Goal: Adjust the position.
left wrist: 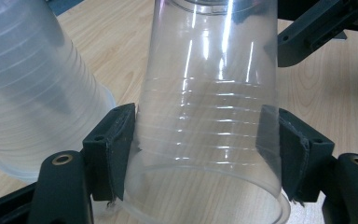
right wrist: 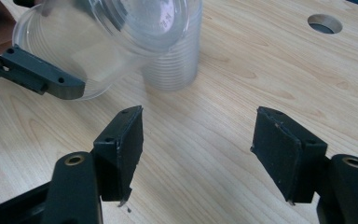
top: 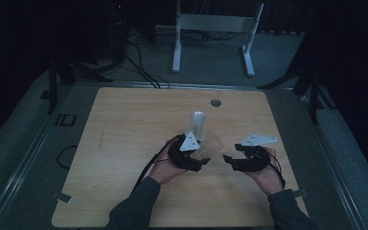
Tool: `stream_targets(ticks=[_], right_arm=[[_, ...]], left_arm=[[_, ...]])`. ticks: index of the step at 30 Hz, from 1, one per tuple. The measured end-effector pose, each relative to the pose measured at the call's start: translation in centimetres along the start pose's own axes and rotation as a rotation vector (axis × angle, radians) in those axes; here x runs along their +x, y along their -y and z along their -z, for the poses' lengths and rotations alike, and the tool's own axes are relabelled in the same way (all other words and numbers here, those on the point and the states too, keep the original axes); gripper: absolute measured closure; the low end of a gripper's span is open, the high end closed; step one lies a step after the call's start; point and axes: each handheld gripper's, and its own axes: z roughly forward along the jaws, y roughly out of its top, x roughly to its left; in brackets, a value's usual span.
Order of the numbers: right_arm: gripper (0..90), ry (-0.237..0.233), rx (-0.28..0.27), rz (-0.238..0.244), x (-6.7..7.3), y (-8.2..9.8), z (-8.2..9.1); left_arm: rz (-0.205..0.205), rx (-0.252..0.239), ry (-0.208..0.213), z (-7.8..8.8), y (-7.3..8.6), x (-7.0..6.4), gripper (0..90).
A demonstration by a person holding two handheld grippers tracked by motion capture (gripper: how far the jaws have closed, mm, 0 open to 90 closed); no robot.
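Note:
A single clear plastic cup (left wrist: 209,116) lies on its side between the pads of my left gripper (left wrist: 200,140), which is shut on its ribbed wall near the rim. In the high view that cup (top: 214,143) points right from my left gripper (top: 205,154). Just behind it, a stack of clear cups (top: 199,122) stands upside down on the wooden table (top: 124,143). My right gripper (right wrist: 198,140) is open over bare wood with nothing between its pads. It faces the held cup (right wrist: 102,42) and the stack (right wrist: 172,60).
A round cable hole (top: 215,102) sits near the table's far edge. A white metal frame (top: 211,24) and black cables (top: 139,62) lie on the floor beyond. The room around the table is dark.

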Motion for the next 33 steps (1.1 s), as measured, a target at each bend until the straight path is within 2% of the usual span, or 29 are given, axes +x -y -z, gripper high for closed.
stream_targets(ticks=[18,33], right_arm=[[35.2,-0.011,0.033,0.071,0.16,-0.47,0.42],[35.1,-0.023,0.077,0.125,0.28,-0.99,0.62]], left_arm=[[-0.047,0.041,0.03,0.01,-0.22,-0.03,29.8],[-0.064,0.083,0.046,-0.13,-0.01,0.03,29.8]])
